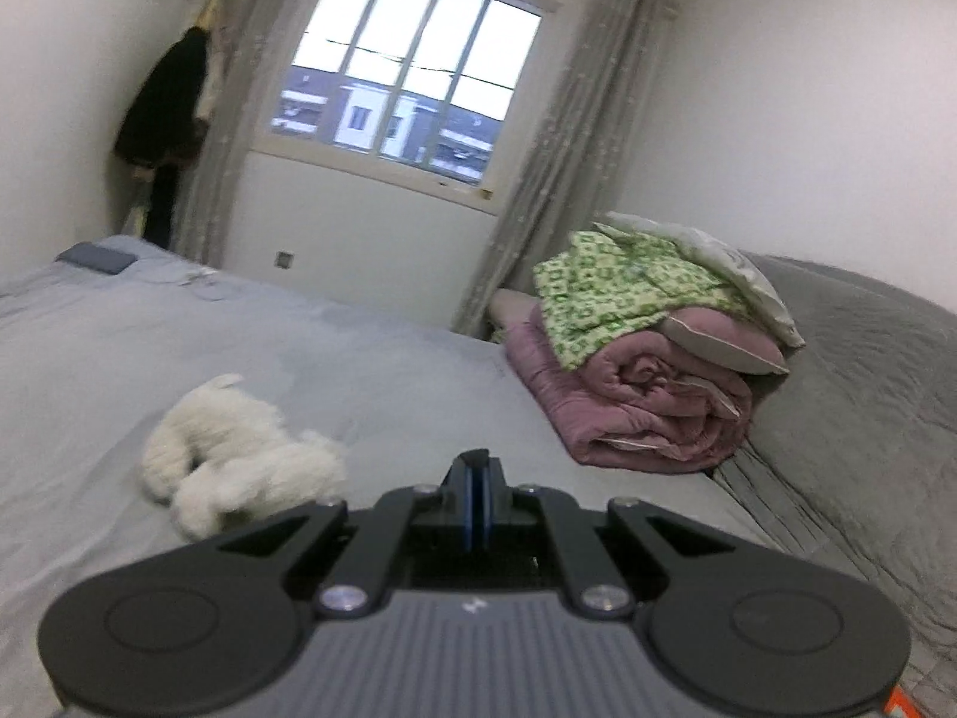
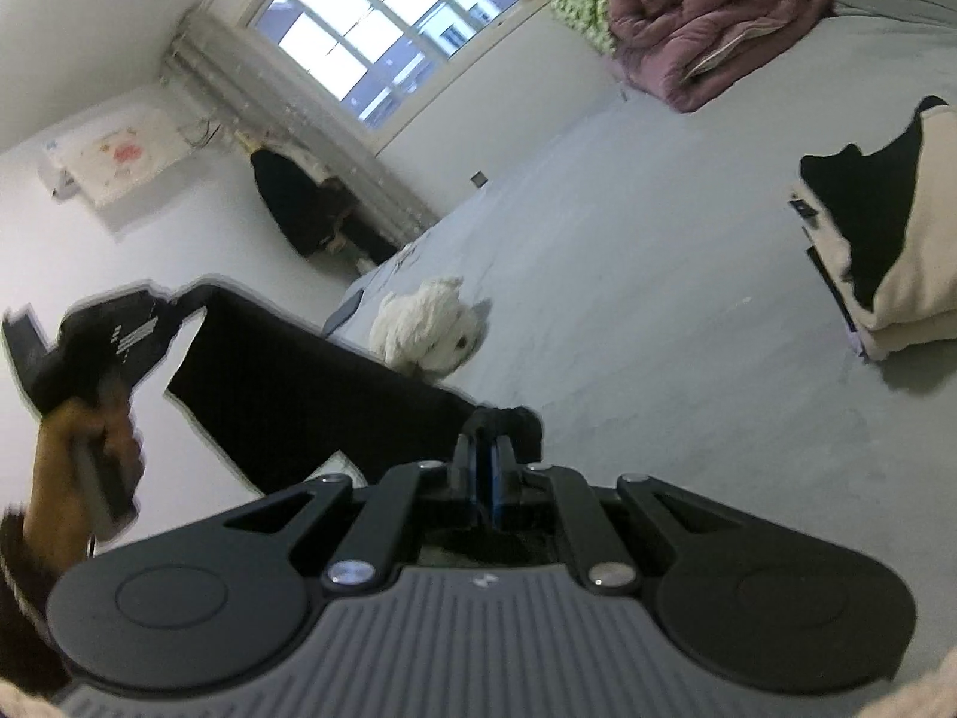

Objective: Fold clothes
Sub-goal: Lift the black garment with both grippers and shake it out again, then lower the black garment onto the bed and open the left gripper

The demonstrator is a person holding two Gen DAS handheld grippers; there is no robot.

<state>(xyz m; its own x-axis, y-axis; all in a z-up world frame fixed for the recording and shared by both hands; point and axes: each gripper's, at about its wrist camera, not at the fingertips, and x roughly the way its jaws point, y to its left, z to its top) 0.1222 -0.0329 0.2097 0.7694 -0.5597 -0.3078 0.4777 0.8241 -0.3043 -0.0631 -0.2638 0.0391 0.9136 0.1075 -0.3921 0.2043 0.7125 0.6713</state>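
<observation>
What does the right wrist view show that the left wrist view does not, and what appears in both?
Only the right wrist view: a black garment stretched between the right claw, shut on its edge, and the left claw, with the person's hand on the handle; also a folded cream and black pile.

Only the left wrist view: the left claw's fingertips, shut, with no cloth visible there.

Both: the white plush dog, window, pink quilt, grey bed sheet.
</observation>
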